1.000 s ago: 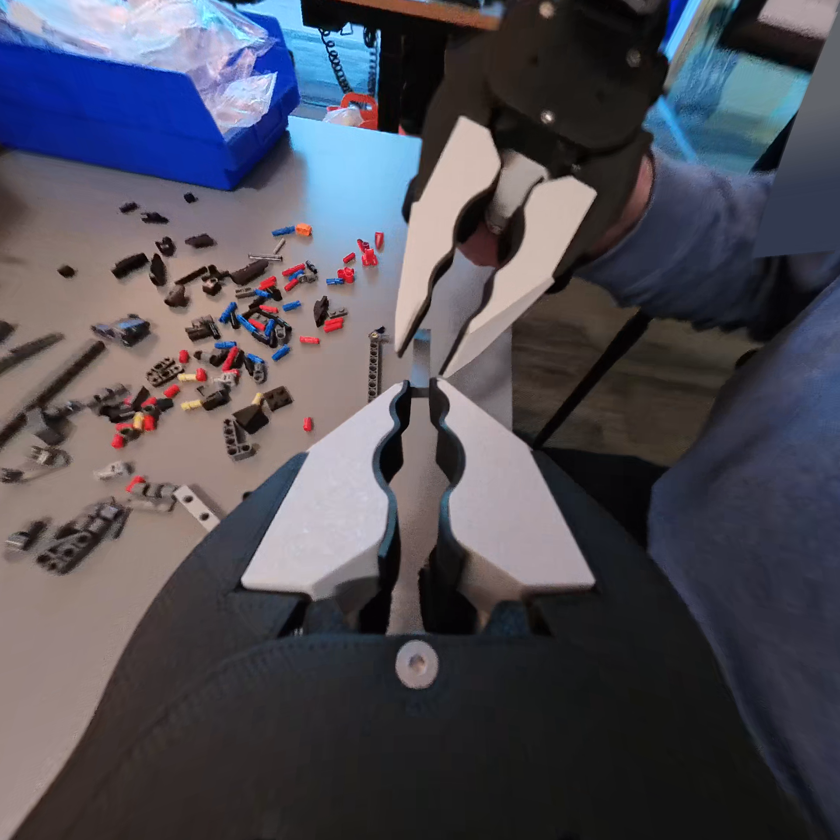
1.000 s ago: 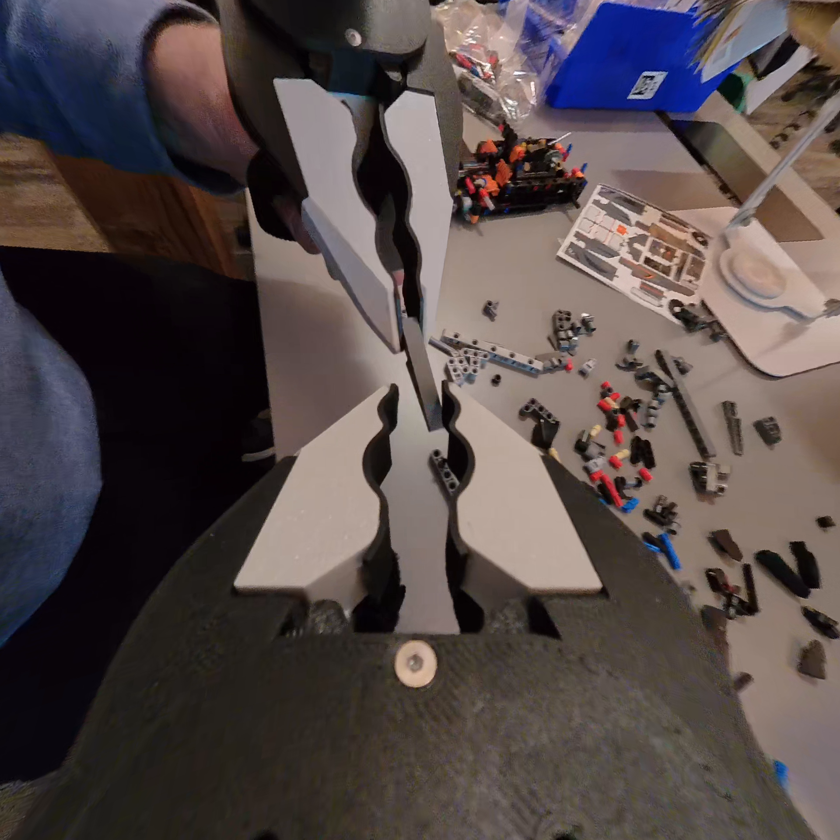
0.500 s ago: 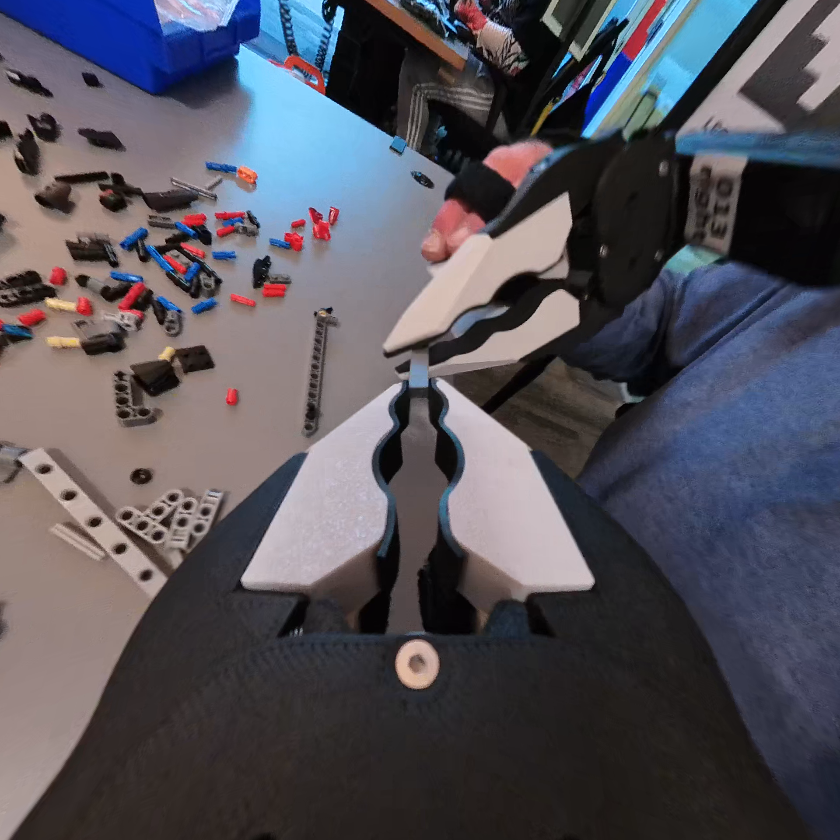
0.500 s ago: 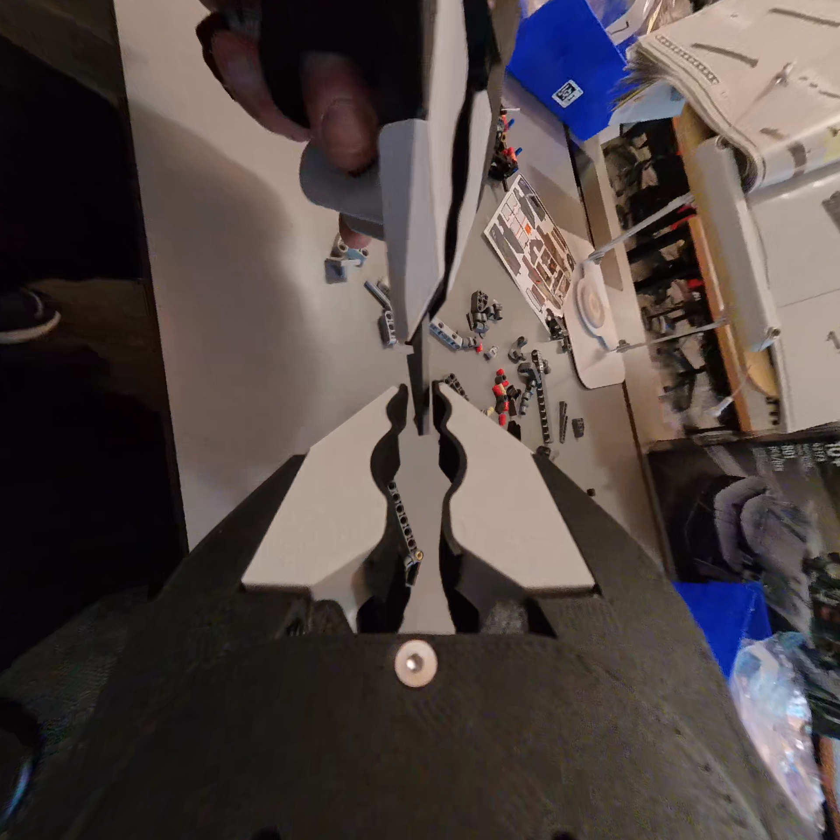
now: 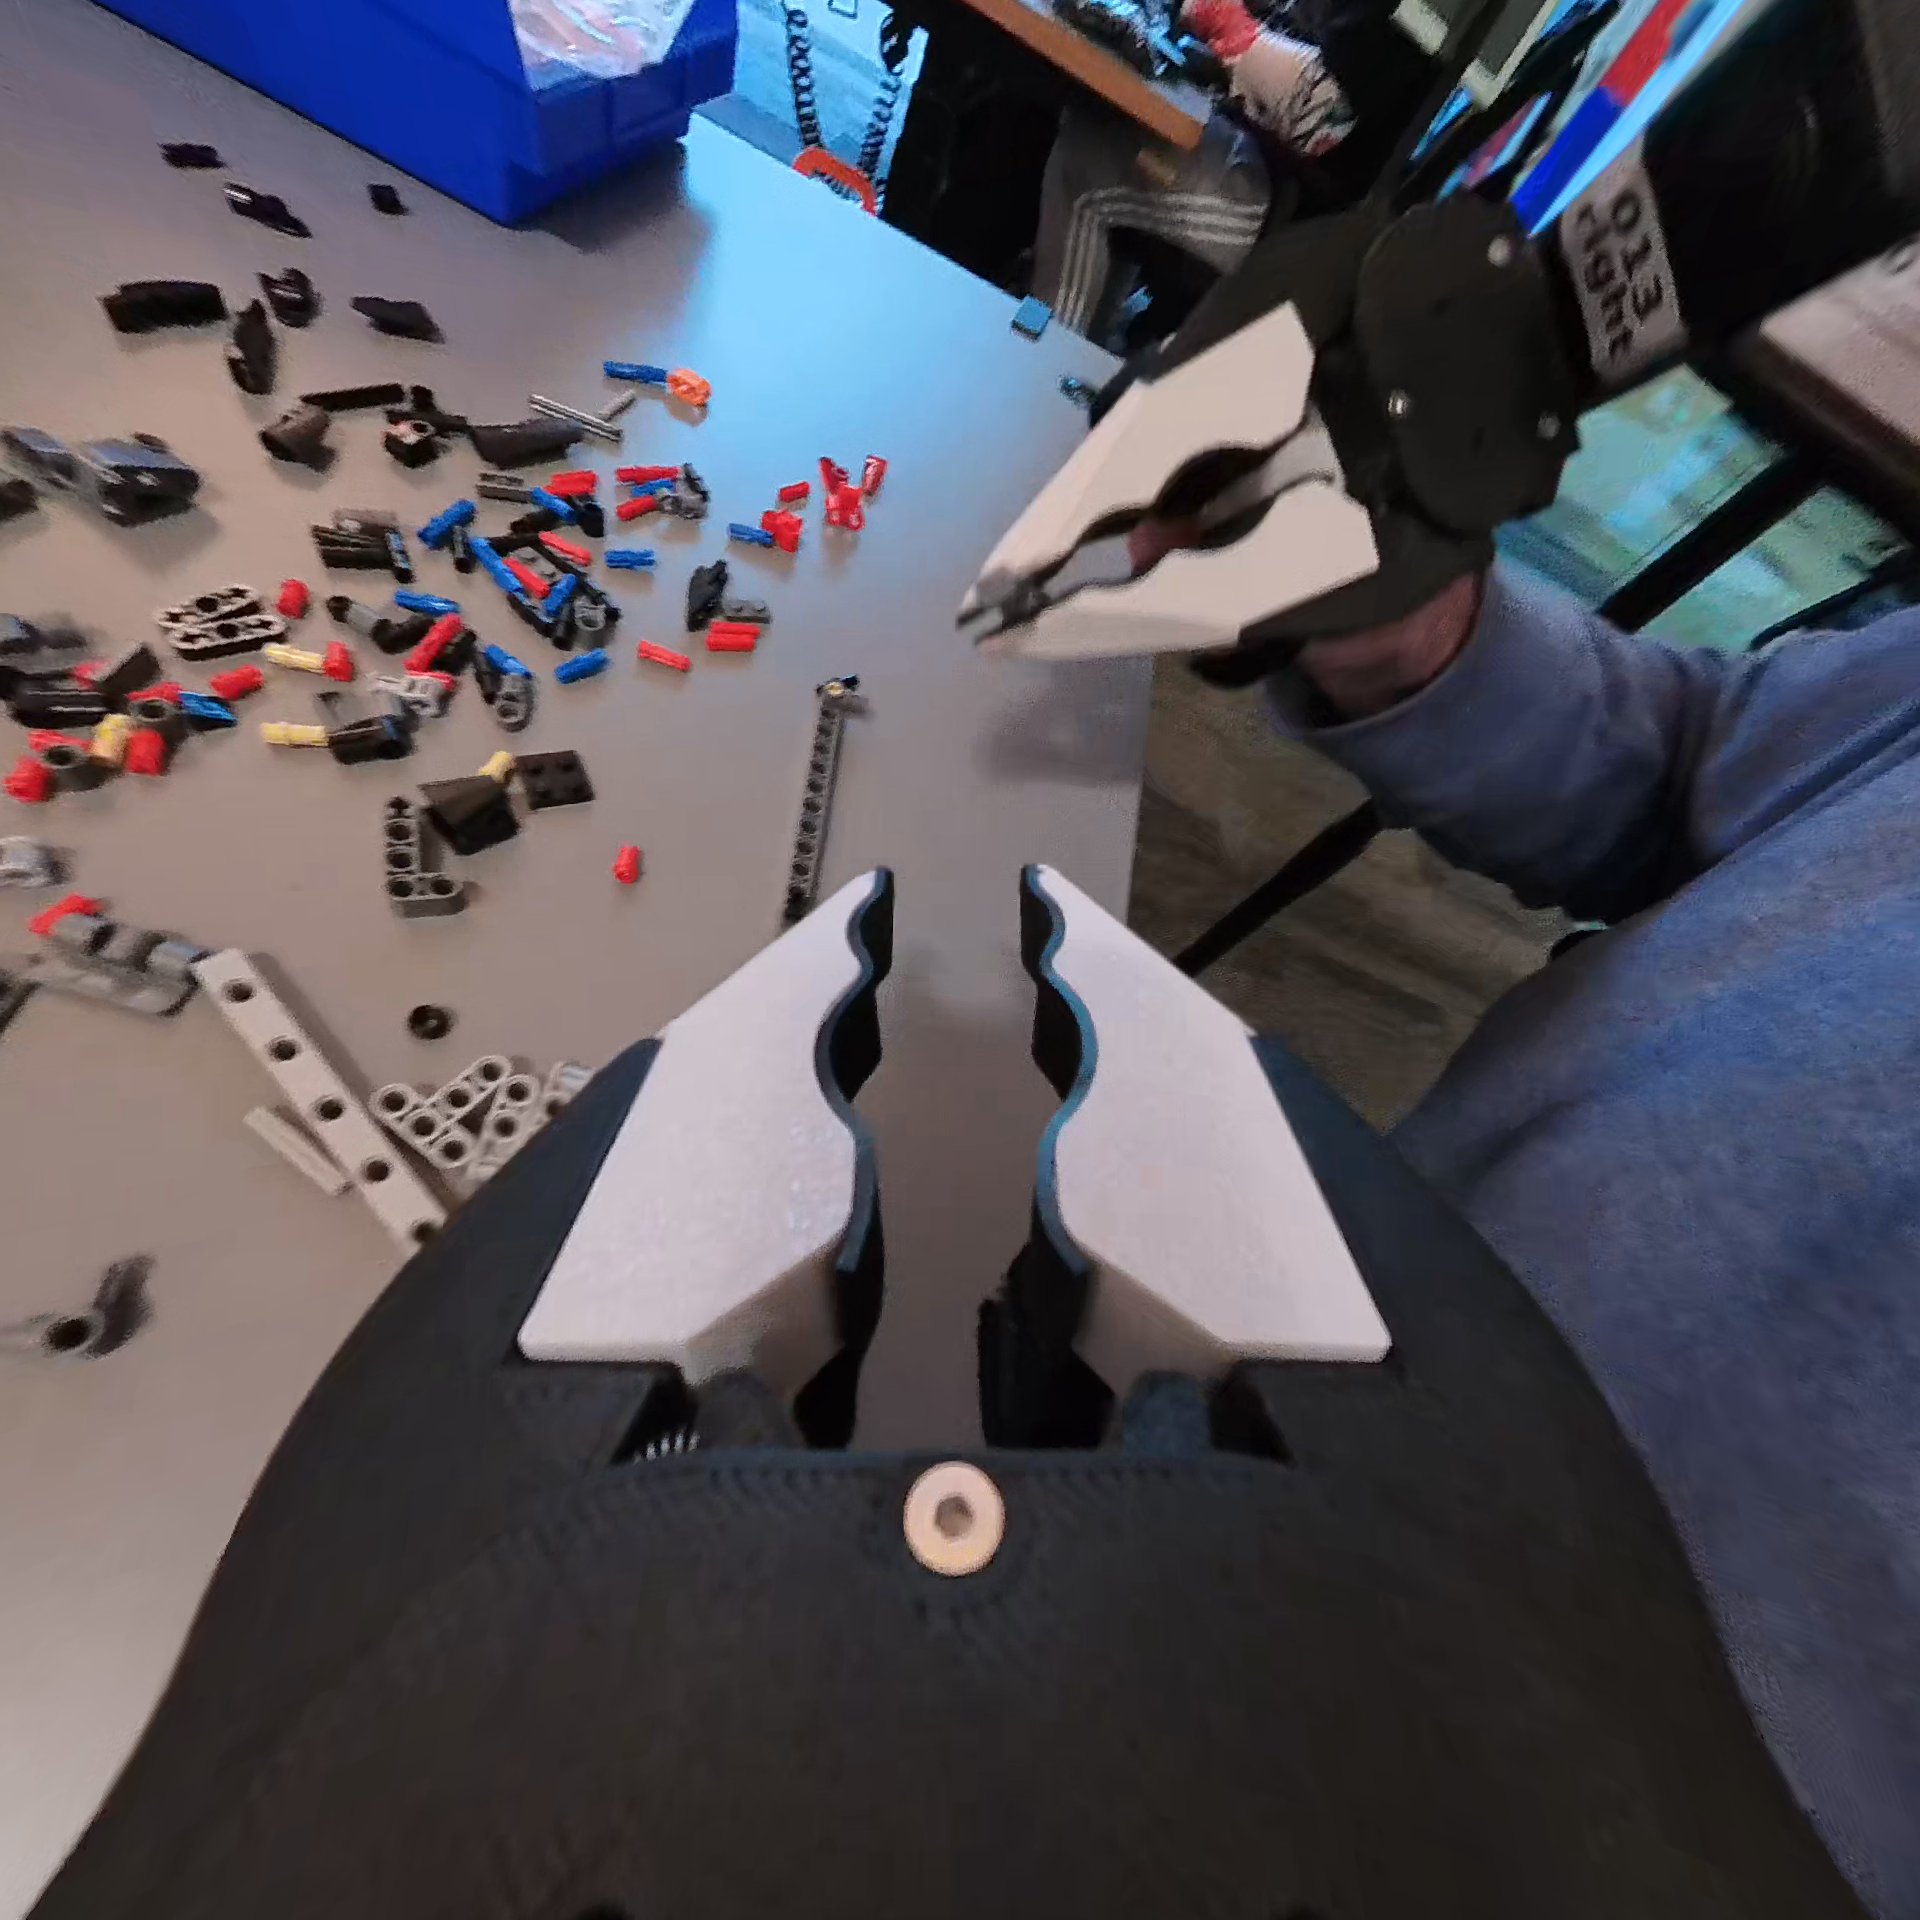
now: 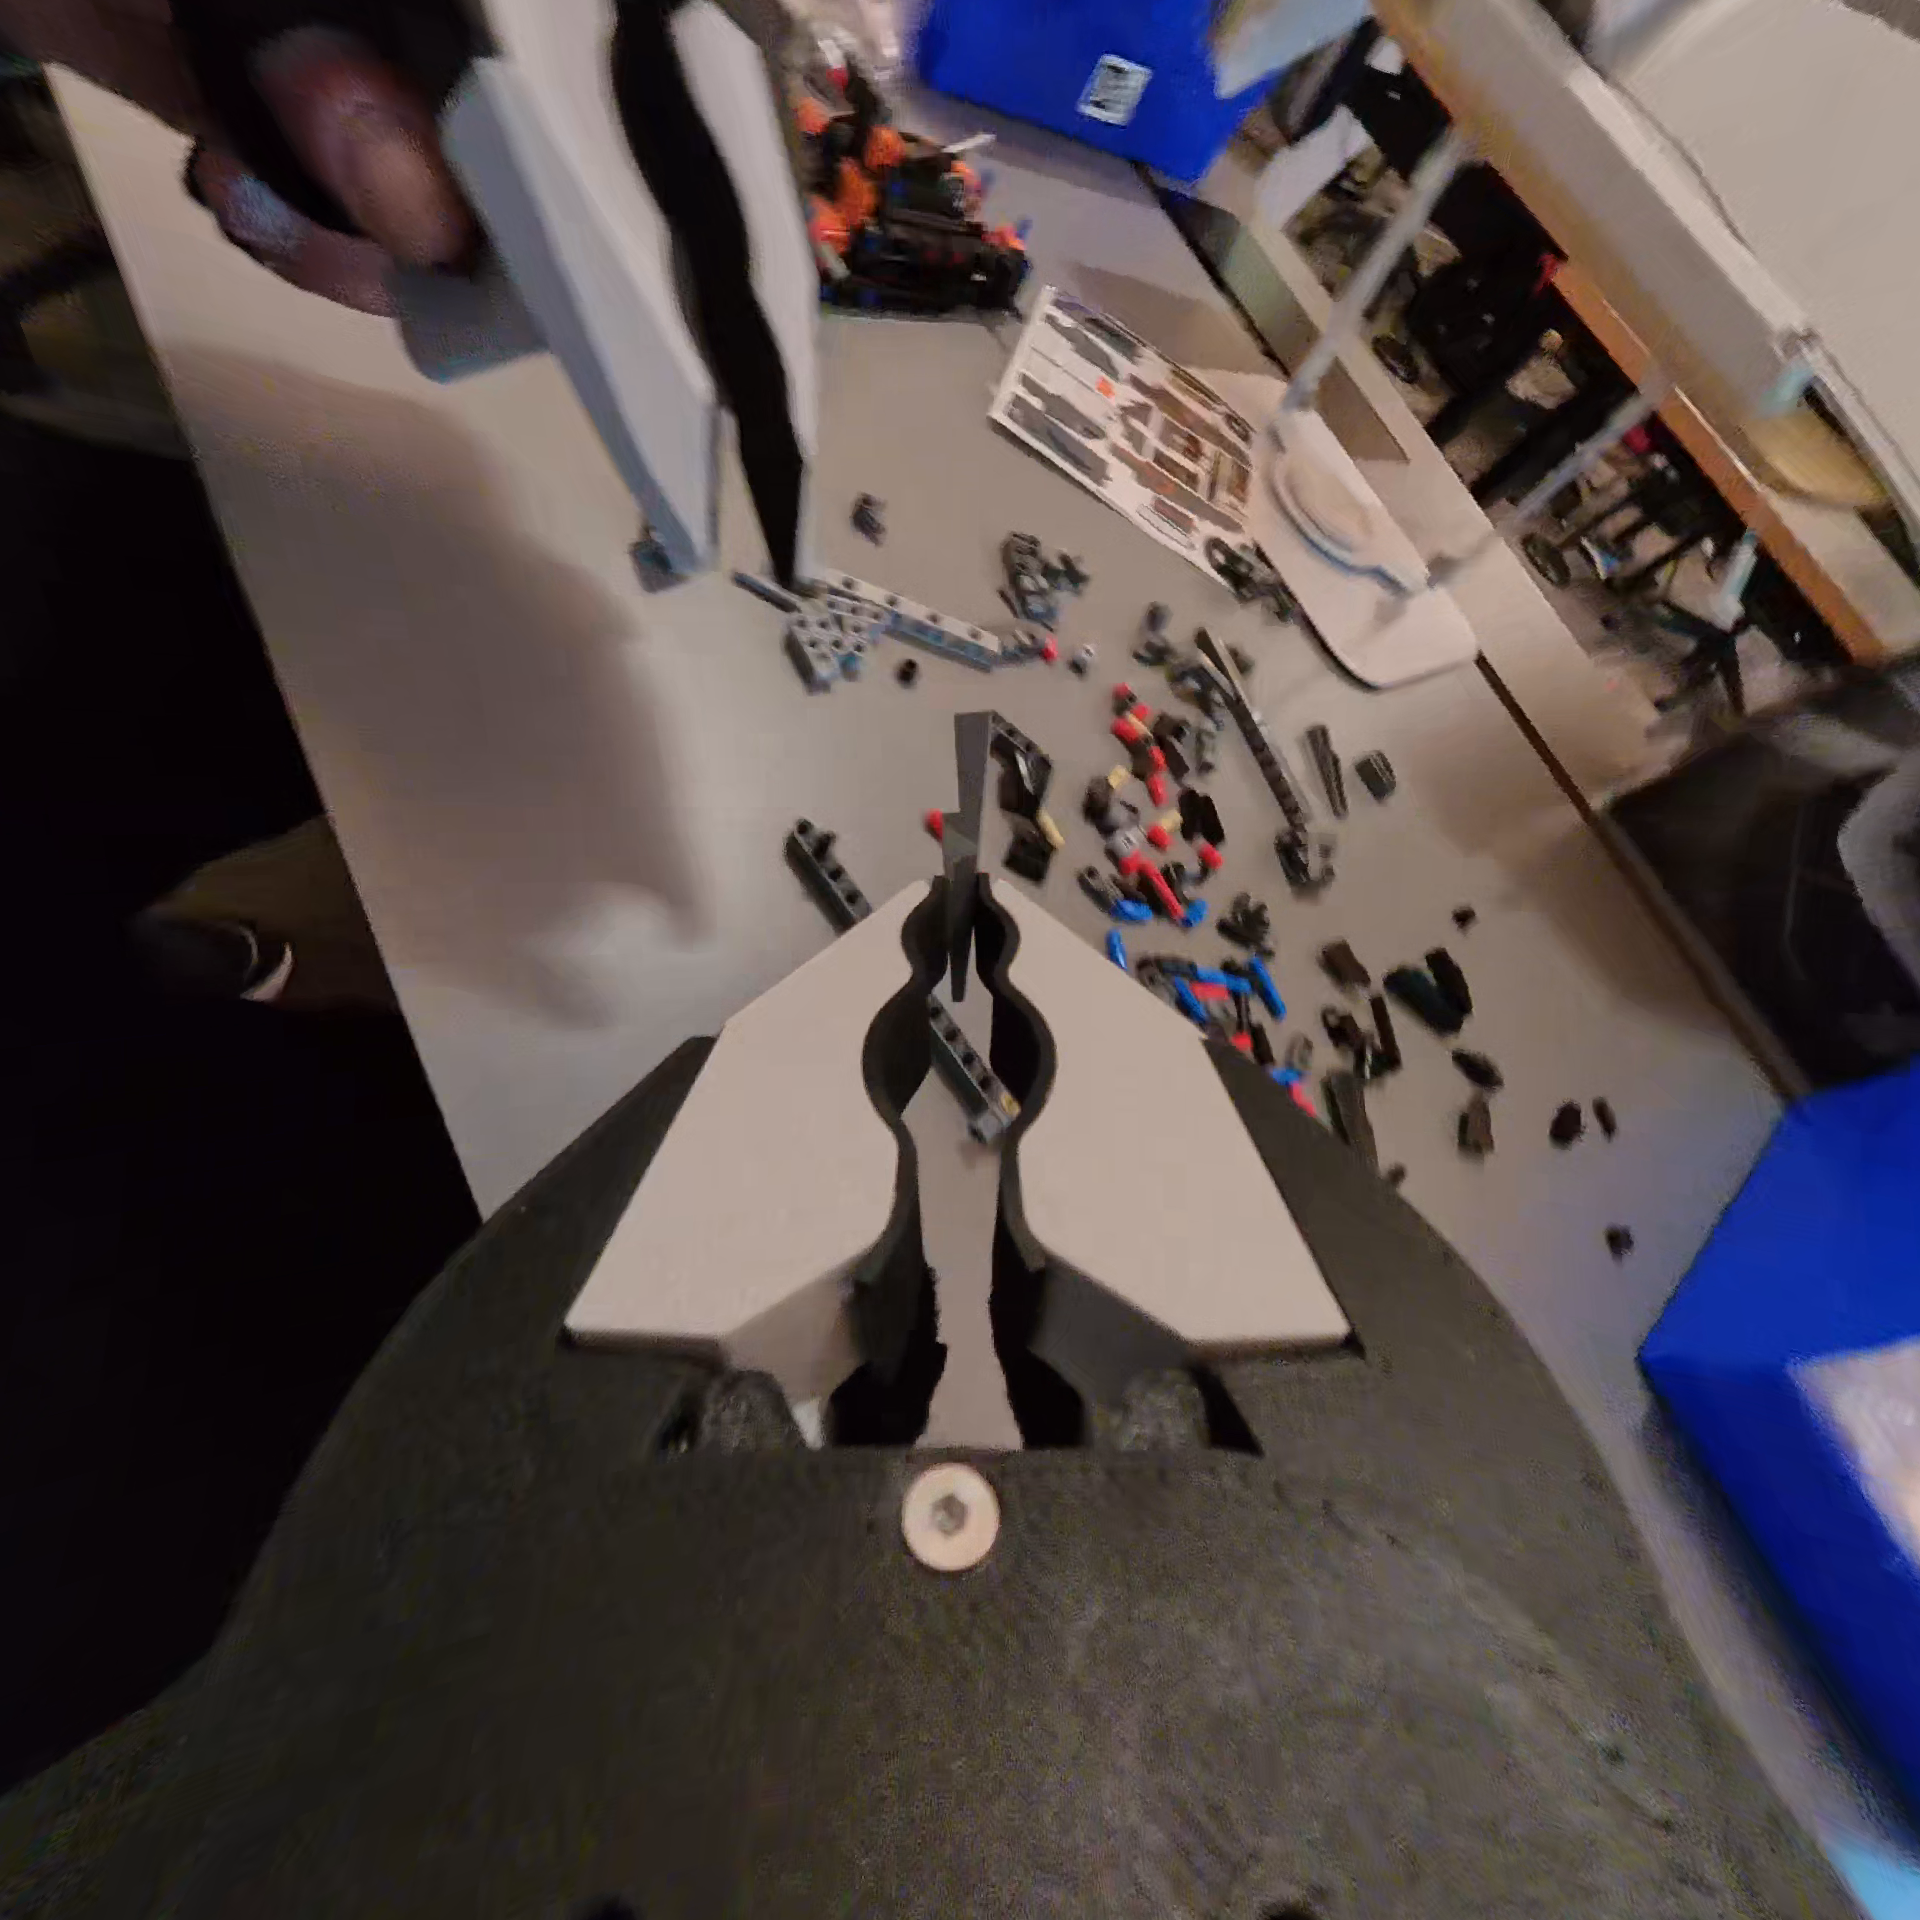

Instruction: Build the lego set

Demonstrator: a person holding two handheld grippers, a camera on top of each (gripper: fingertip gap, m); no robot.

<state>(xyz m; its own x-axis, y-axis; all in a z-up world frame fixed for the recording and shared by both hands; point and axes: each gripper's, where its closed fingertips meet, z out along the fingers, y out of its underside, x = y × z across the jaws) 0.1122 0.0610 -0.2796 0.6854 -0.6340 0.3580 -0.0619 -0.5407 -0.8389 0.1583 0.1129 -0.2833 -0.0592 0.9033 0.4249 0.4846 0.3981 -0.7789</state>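
Grey table (image 5: 914, 343), loose lego pieces (image 5: 488, 582) scattered. Left gripper (image 5: 956, 904) parted, empty. Right gripper (image 6: 961, 904) clamped on dark slim piece (image 6: 968, 800); piece barely discernible in left view.

Left hand-held gripper (image 5: 956, 883) has let go — dark flat piece (image 6: 966, 831) now only in right hand-held gripper (image 6: 961, 894).
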